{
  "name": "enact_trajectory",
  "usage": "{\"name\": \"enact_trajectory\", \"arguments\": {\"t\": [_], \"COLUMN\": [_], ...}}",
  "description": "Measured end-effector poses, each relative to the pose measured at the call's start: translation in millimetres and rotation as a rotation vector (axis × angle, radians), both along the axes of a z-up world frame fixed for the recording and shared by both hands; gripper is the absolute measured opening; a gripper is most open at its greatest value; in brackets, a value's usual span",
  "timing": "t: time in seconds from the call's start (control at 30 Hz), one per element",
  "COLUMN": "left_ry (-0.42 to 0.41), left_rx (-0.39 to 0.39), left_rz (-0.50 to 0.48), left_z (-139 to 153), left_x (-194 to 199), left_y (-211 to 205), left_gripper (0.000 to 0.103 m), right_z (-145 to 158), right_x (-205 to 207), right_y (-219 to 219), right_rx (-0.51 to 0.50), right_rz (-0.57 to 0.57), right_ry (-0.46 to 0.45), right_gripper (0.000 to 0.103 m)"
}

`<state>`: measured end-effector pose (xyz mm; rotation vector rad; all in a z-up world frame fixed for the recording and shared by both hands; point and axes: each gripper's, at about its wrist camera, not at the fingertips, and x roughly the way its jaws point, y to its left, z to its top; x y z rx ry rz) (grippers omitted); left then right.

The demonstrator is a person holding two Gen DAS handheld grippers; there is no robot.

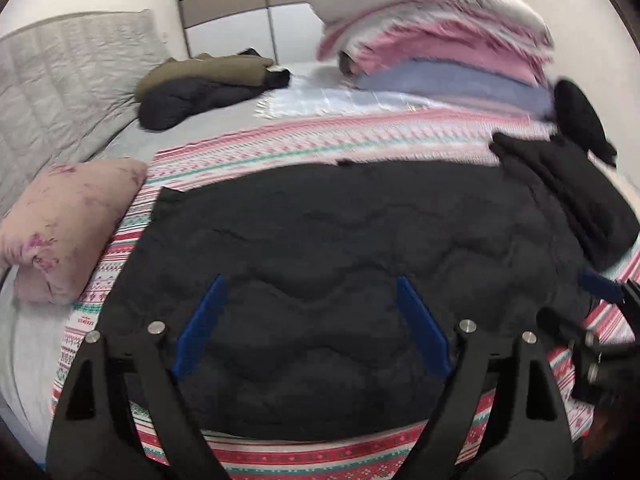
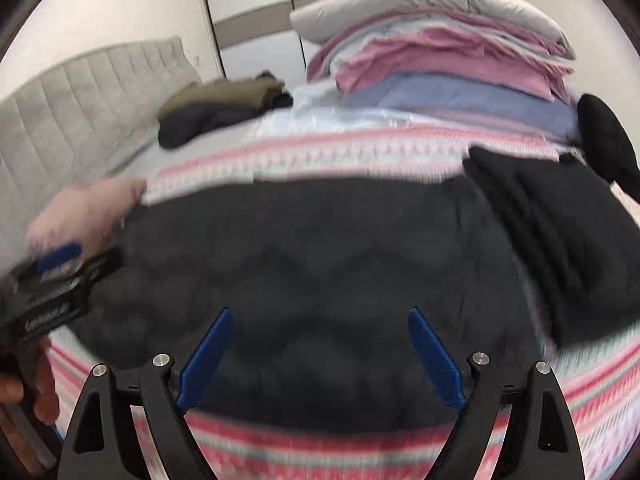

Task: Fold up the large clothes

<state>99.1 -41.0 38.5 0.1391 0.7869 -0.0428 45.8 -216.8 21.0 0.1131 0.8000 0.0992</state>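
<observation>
Black quilted jacket (image 1: 320, 264) flat on blanket (image 1: 312, 140)

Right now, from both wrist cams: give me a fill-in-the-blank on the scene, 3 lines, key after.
1. The black quilted garment lies spread on a ____ blanket.
2. Both the left gripper and the right gripper have their jaws ____, with nothing between them.
3. The folded bedding stack has a ____ piece on top.

Missing words: striped; open; grey
</observation>
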Motion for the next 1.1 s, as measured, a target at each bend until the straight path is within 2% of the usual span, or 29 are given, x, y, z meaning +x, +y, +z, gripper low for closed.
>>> {"name": "enact_trajectory", "arguments": {"t": [0.1,0.2,0.27,0.4,0.47,0.57,0.63,0.7,0.77,0.87,0.93,1.03,1.1], "left_ry": [0.014,0.020,0.005,0.027,0.078,0.134,0.183,0.200,0.201,0.212,0.196,0.123,0.115], "left_rx": [0.051,0.009,0.014,0.025,0.020,0.011,-0.029,-0.020,0.026,0.009,0.013,0.032,0.037], "left_rz": [0.037,0.061,0.060,0.029,0.044,0.120,0.159,0.162,0.154,0.147,0.152,0.129,0.114], "left_z": [-3.0,3.7,6.6,0.0,-14.0,-42.1,-68.6,-79.8,-80.5,-76.3,-66.3,-48.5,-45.8], "left_x": [13.5,31.8,40.5,66.8,93.5,124.2,131.2,133.8,134.9,134.9,133.5,129.1,128.5], "left_y": [-9.7,-16.8,-26.6,-41.3,-38.9,-28.7,-21.9,-24.9,-31.7,-27.4,-24.8,-31.0,-36.9], "left_gripper": [0.087,0.087,0.087,0.087,0.087,0.087,0.087,0.087,0.087,0.087,0.087,0.087,0.087], "right_z": [-20.8,-25.3,-19.2,-20.0,-25.9,-28.8,-29.1,-32.7,-42.8,-58.4,-58.9,-56.6,-56.5], "right_x": [-19.9,-29.9,-36.9,-40.8,-37.3,-34.5,-38.9,-38.4,-31.0,-14.4,-8.5,-6.9,-6.4], "right_y": [-1.7,-3.1,-3.7,-12.6,-19.1,-26.9,-31.7,-34.2,-38.2,-46.2,-50.9,-56.4,-58.3], "right_rx": [0.021,-0.023,-0.039,0.056,0.071,0.071,0.073,0.085,0.102,0.107,0.117,0.163,0.172], "right_rz": [-0.027,-0.052,-0.054,-0.042,-0.083,-0.114,-0.122,-0.123,-0.122,-0.140,-0.151,-0.160,-0.162], "right_ry": [0.046,0.074,0.040,0.035,0.059,0.067,0.066,0.076,0.116,0.174,0.167,0.146,0.149], "right_gripper": [0.090,0.090,0.090,0.090,0.090,0.090,0.090,0.090,0.090,0.090,0.090,0.090,0.090]}}
